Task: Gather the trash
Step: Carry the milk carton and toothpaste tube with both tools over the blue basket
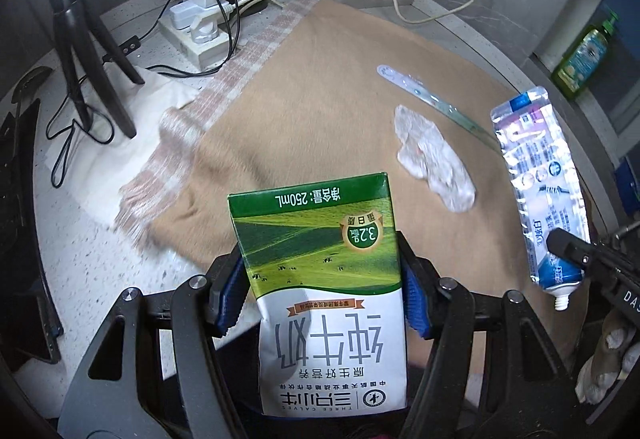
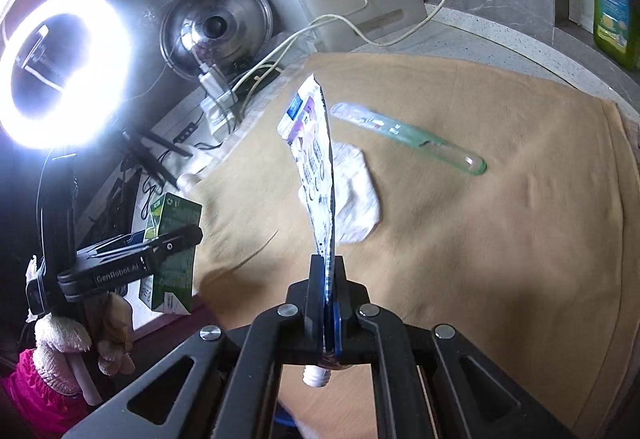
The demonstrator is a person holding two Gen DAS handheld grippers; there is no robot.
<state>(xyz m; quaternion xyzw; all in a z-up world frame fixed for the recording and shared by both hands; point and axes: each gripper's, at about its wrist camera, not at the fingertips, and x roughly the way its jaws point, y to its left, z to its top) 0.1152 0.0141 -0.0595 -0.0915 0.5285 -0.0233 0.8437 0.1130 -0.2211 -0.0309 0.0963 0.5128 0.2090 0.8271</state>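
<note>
Left gripper (image 1: 320, 291) clamped on milk carton (image 1: 320, 279), right gripper (image 2: 325, 303) pinching flattened tube (image 2: 316, 175), both lifted above the cloth (image 2: 480, 239). Tissue wad (image 1: 434, 159) remains on cloth (ruler (image 1: 432, 99) beside it). Risk: thin tube slips out if swung.

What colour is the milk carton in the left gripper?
The milk carton is green over white, clearest in the left wrist view.

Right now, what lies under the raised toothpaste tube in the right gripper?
Beneath the toothpaste tube lie the tan cloth and a crumpled white wrapper; the tube covers the wrapper's left edge.
</note>
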